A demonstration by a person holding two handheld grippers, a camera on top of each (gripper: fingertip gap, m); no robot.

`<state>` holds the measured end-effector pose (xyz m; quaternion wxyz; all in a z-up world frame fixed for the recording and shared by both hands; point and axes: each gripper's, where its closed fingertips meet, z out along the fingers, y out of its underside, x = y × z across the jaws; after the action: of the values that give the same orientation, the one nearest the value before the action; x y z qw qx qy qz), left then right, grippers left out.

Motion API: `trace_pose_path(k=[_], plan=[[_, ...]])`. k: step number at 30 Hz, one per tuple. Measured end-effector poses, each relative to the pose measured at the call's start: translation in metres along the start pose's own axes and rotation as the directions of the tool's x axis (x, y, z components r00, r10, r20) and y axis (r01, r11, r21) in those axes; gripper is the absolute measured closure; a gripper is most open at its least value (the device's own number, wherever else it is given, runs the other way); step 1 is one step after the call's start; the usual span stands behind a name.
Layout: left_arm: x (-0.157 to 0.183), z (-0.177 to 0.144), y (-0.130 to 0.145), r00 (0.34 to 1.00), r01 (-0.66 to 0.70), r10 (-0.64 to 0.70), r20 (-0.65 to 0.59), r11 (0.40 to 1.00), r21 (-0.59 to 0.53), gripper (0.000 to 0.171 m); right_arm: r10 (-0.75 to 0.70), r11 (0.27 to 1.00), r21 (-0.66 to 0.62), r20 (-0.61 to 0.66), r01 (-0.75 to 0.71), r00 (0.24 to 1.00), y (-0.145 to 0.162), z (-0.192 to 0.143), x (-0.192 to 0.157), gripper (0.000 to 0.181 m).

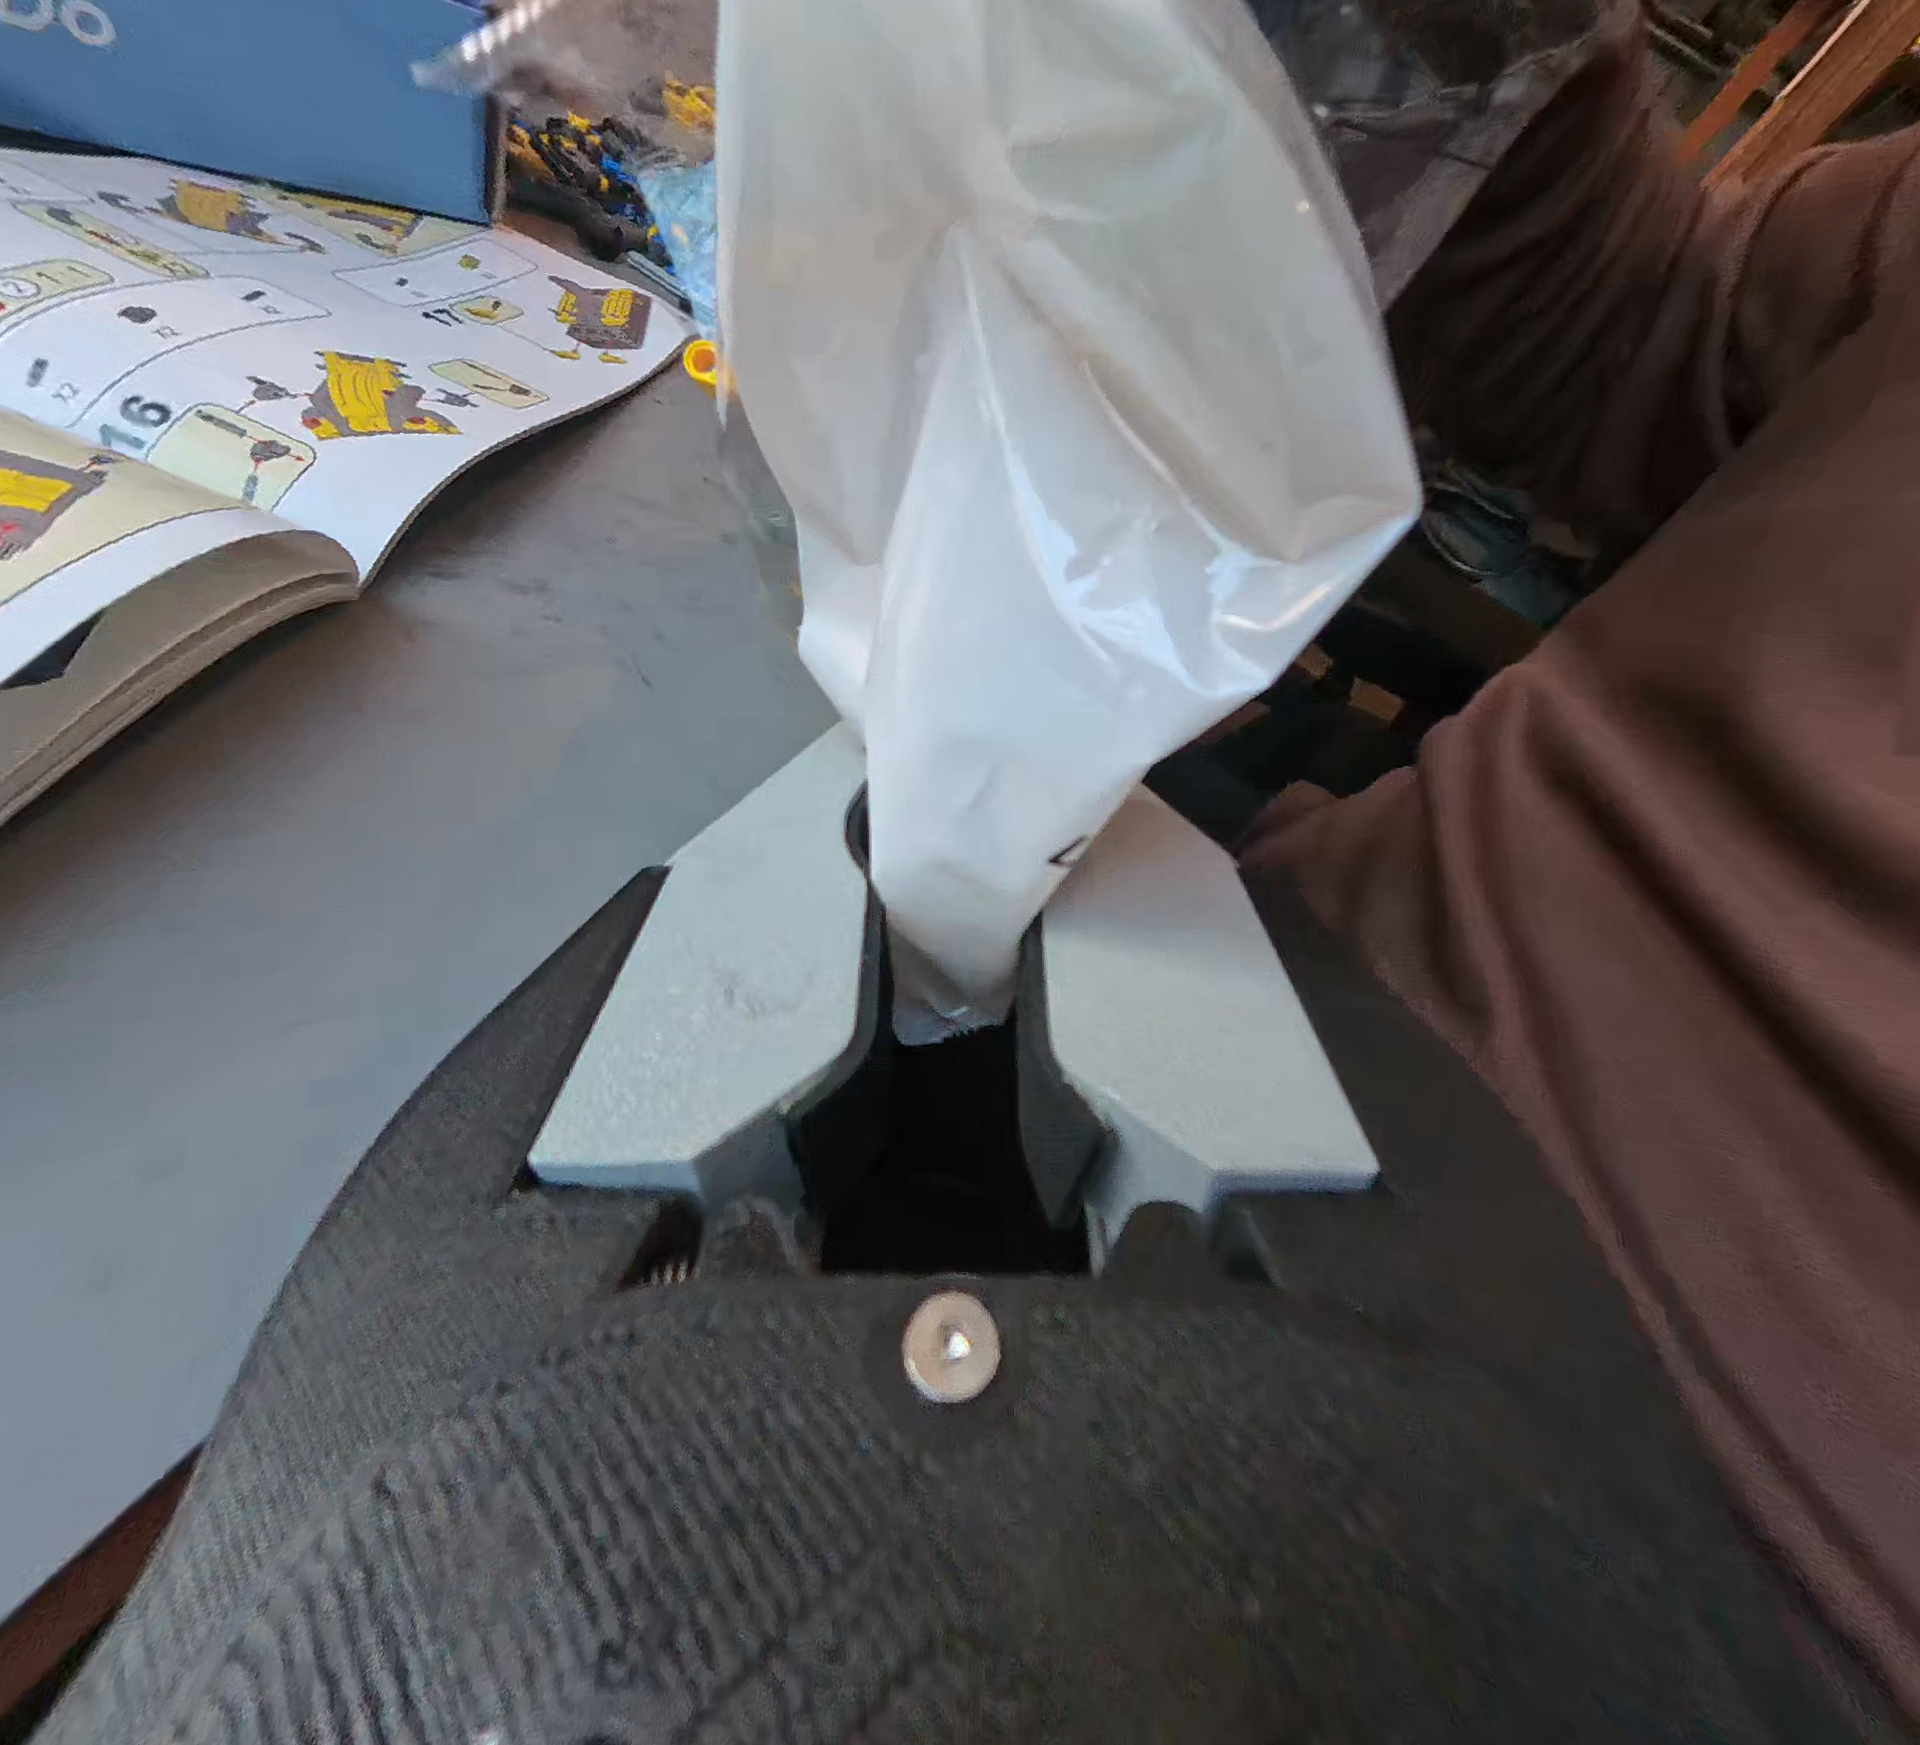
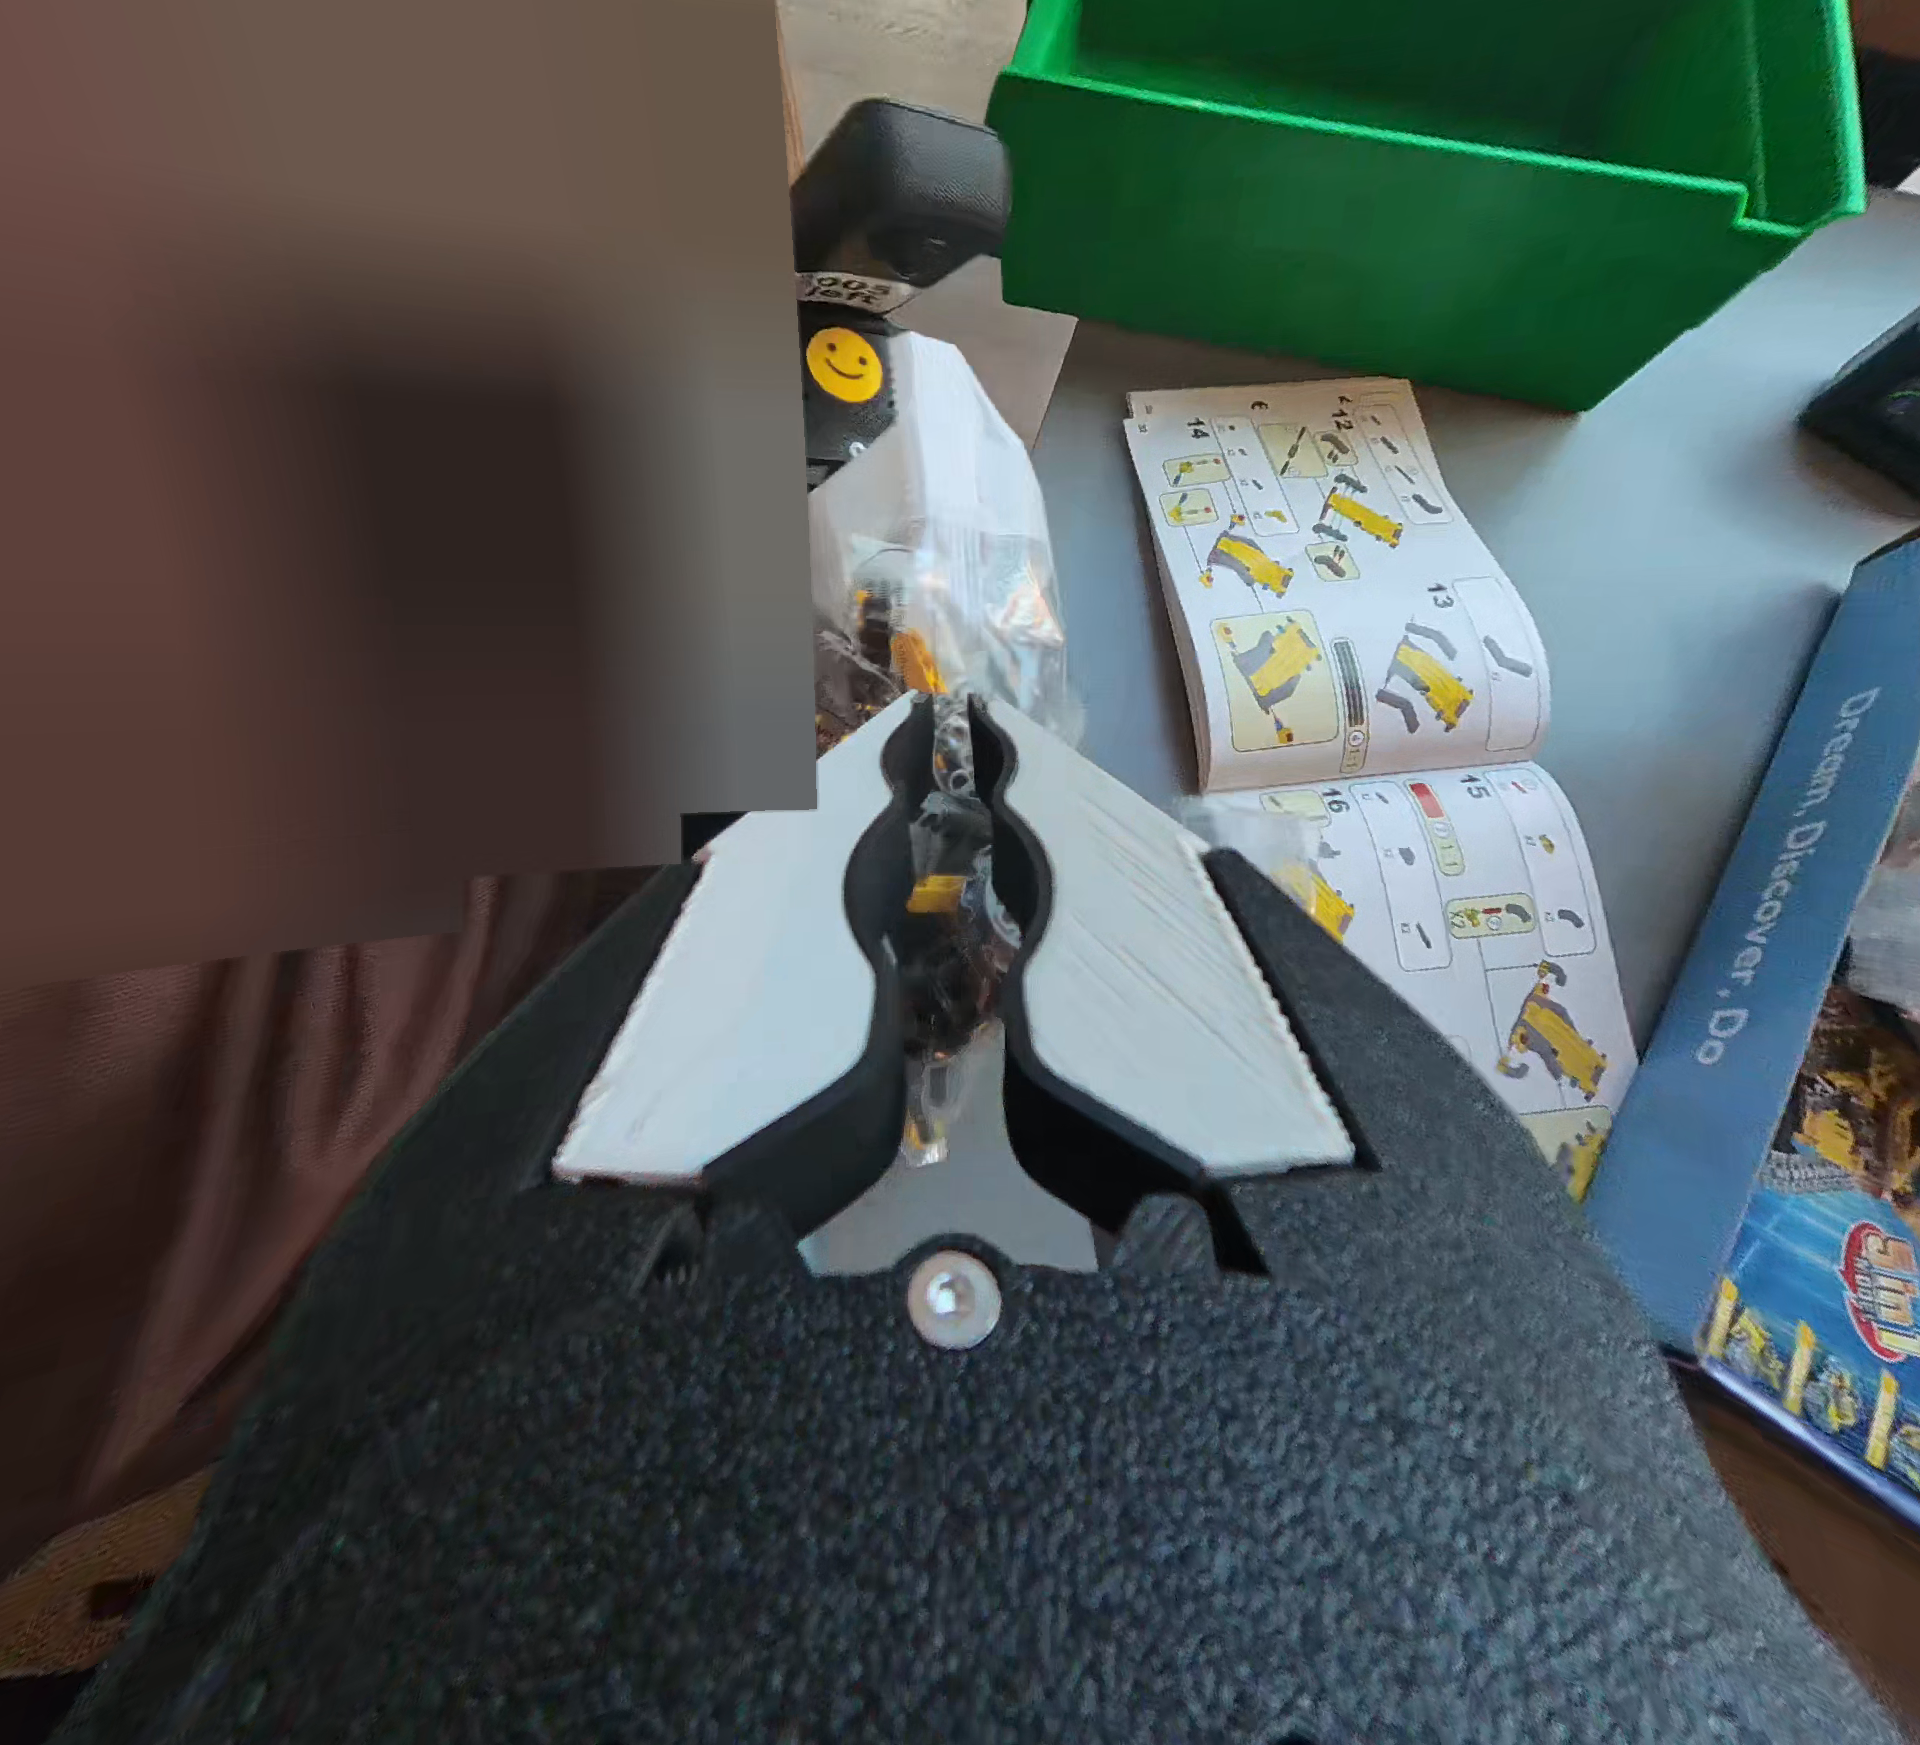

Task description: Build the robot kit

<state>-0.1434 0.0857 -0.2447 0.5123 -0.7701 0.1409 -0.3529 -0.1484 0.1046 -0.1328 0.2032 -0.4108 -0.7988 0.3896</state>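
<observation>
My left gripper (image 1: pixel 961 864) is shut on one end of a plastic bag (image 1: pixel 1039 345), white on this side, which rises up from its fingers. My right gripper (image 2: pixel 945 729) is shut on the other end of the same clear bag (image 2: pixel 935 573), which holds small yellow and black building pieces. The left gripper shows beyond it in the right wrist view as a black body with a yellow smiley sticker (image 2: pixel 844 365). The bag is held above the grey table (image 1: pixel 416 812) between the two grippers.
An open instruction booklet (image 2: pixel 1351 656) lies on the table, also in the left wrist view (image 1: pixel 260 365). A blue toy box (image 2: pixel 1766 1020) lies at the right. A green bin (image 2: pixel 1403 241) stands behind. Loose pieces (image 1: pixel 603 168) lie by the box. A brown sleeve (image 1: pixel 1662 968) is at right. One gripper's finger ends stand about 12 cm off the other's.
</observation>
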Motion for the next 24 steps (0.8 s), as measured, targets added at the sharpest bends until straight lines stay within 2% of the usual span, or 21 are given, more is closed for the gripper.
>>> trace_pose_path(k=[3,7,9,11,15,18,21,24], plan=[[0.003,-0.001,-0.001,1.0,-0.016,0.017,0.016,1.0,-0.014,0.153,0.056,0.998,-0.036,-0.008,-0.056,0.998,0.003,0.007,0.005,0.176],[0.009,-0.006,-0.009,0.998,0.067,-0.067,-0.016,0.998,0.01,0.153,0.062,0.998,-0.019,-0.09,-0.064,0.994,-0.007,-0.008,0.012,0.179],[0.005,-0.008,-0.011,0.999,0.03,-0.03,0.037,1.0,0.008,0.153,0.067,0.998,-0.006,-0.076,-0.067,0.995,-0.014,-0.016,0.007,0.179],[0.0,-0.008,-0.01,0.993,-0.035,0.037,0.109,0.999,-0.019,0.153,0.056,0.997,-0.047,-0.072,-0.059,0.996,-0.015,-0.017,0.003,0.178],[0.0,-0.006,-0.008,0.982,-0.103,0.112,0.152,0.993,-0.066,0.154,0.004,0.97,-0.24,-0.11,-0.031,0.994,0.014,-0.005,0.003,0.178],[0.001,-0.006,-0.007,0.978,-0.12,0.131,0.16,0.99,-0.078,0.153,-0.001,0.916,-0.4,-0.066,-0.026,0.998,0.051,0.005,-0.008,0.178],[-0.004,-0.008,-0.008,0.985,-0.068,0.077,0.155,0.996,-0.061,0.153,0.012,0.924,-0.38,-0.107,-0.052,0.994,0.054,0.011,-0.002,0.175],[-0.006,-0.01,-0.009,0.993,0.0,0.005,0.116,0.999,-0.041,0.154,0.017,0.932,-0.361,-0.073,-0.042,0.997,0.053,0.012,-0.001,0.171]])
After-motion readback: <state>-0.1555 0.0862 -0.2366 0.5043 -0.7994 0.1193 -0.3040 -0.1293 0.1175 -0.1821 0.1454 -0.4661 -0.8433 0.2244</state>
